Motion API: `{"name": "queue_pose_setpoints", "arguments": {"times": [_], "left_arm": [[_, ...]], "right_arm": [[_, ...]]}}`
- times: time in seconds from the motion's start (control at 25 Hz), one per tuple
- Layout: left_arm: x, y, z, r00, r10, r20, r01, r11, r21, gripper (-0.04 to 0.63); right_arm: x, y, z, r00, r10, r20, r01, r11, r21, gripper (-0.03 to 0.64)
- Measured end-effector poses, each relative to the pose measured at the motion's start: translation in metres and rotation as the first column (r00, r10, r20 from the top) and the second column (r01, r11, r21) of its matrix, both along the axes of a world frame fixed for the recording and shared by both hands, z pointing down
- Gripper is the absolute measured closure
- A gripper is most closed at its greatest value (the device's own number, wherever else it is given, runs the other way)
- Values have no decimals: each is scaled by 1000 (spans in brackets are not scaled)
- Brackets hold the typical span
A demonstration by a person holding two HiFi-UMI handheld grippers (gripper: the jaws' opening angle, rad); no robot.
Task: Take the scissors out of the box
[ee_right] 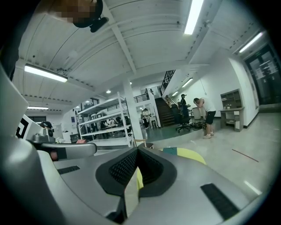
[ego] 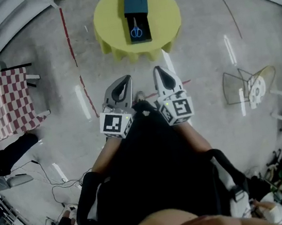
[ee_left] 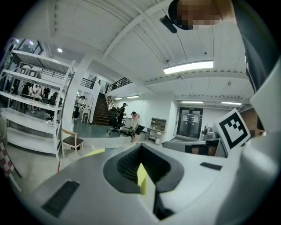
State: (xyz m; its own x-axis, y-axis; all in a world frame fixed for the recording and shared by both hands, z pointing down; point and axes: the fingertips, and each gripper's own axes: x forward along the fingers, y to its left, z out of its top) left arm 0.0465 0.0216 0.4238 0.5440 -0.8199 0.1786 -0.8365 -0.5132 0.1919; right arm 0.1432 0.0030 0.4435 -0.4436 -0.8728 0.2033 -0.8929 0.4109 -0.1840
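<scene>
Plainly nothing is done yet: the scissors (ego: 135,30) lie in the open box (ego: 135,1) on the yellow table (ego: 107,20), well apart from the left gripper (ego: 124,81) and right gripper (ego: 159,71), both with jaws closed empty; the whole pick remains

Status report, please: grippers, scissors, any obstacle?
Left gripper shut, empty; right gripper shut, empty. Scissors lie in open box on yellow table, untouched. No obstacle seen.
</scene>
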Motion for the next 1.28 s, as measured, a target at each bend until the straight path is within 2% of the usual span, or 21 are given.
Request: {"name": "queue_pose_setpoints", "arguments": {"times": [0.36,0.56,0.72,1.0,1.28], "left_arm": [[12,-58,11,998,23,53,-23,1000,5,609],[14,-104,11,999,29,24,-30,1000,5,609],[11,-143,12,997,74,31,-75,997,9,609],[-1,-210,12,996,85,5,-85,996,-6,609],[-12,-263,17,994,108,-10,-108,994,-33,609]], "right_arm": [[9,-55,20,1000,15,19,-14,999,-39,620],[8,-94,30,1000,23,-2,-23,998,-52,620],[0,-133,42,999,31,-22,-32,996,-78,620],[-12,-195,86,996,50,-69,-62,981,-183,620],[-22,-244,146,992,60,-113,-93,942,-321,618]]}}
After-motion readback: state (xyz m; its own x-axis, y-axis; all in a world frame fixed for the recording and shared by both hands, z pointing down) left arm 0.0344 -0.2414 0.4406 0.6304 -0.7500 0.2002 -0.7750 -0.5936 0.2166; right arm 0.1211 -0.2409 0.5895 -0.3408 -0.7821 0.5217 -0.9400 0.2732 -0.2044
